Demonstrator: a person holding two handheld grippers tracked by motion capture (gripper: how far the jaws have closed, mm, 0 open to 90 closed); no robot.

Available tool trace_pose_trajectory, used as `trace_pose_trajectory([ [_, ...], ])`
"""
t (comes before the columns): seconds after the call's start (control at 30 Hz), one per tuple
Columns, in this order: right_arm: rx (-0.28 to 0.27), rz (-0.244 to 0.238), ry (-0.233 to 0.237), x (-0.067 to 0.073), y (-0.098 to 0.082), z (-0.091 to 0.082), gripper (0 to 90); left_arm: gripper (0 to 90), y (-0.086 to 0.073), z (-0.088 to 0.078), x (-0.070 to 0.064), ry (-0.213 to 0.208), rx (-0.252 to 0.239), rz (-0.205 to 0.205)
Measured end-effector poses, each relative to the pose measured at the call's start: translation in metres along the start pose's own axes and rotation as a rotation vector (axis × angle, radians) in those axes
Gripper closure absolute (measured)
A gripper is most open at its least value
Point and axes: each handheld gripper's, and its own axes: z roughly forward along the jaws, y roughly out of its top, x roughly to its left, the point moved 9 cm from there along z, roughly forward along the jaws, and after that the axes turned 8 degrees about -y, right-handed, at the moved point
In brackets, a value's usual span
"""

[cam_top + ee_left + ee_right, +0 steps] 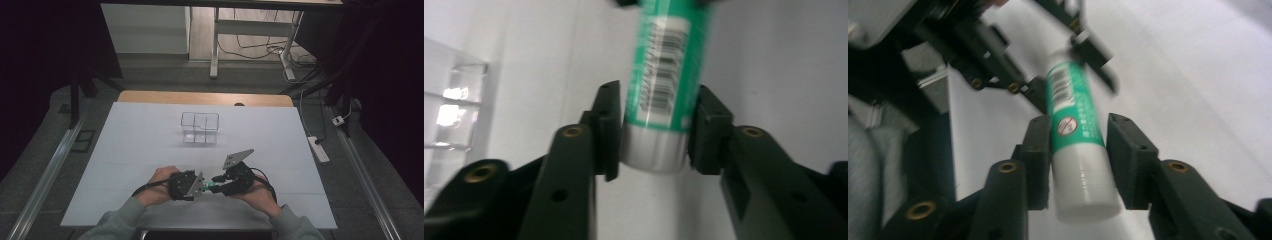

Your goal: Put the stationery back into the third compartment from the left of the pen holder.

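Holding glue stick (pixel 663 90) between grippers near table (pixel 150 135) front edge | left gripper (pixel 655 131) clamps one end | right gripper (pixel 1079 150) jaws loosened around the other | axis runs gripper-to-gripper

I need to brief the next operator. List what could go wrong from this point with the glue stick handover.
1. The left tongs pinch the glue stick only at its white end, a short hold; it may pivot or slip once it carries the weight alone.
2. In the right gripper view a gap shows beside the stick at the right tongs; if they let go unevenly, the stick could drop onto the white table.
3. Both tongs sit close together, so the jaws may knock.
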Motion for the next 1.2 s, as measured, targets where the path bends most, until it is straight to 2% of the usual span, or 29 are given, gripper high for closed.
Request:
trace_pose_trajectory([
  [0.13,-0.043,0.013,-0.019,-0.003,0.004,-0.004,56.0,64.7,0.000,-0.002,0.002,-0.019,-0.039,-0.039],
  [0.23,-0.083,0.021,-0.050,-0.007,0.007,-0.007,50.9,64.7,-0.001,-0.003,0.006,-0.013,-0.075,-0.086],
  [0.4,-0.184,0.049,-0.126,-0.019,0.014,-0.019,43.1,64.8,-0.009,-0.007,0.016,0.015,-0.105,-0.157],
  [0.5,-0.224,0.072,-0.169,-0.026,0.015,-0.023,38.9,64.7,-0.012,-0.010,0.022,0.041,-0.119,-0.206],
  [0.67,-0.240,0.097,-0.198,-0.034,0.013,-0.025,34.6,64.8,-0.016,-0.014,0.028,0.065,-0.137,-0.250],
  [0.93,-0.265,0.129,-0.193,-0.038,0.011,-0.024,33.3,64.7,-0.014,-0.017,0.033,0.087,-0.197,-0.296],
  [1.2,-0.263,0.145,-0.179,-0.038,0.010,-0.021,32.6,64.7,-0.013,-0.019,0.033,0.084,-0.213,-0.310],
])
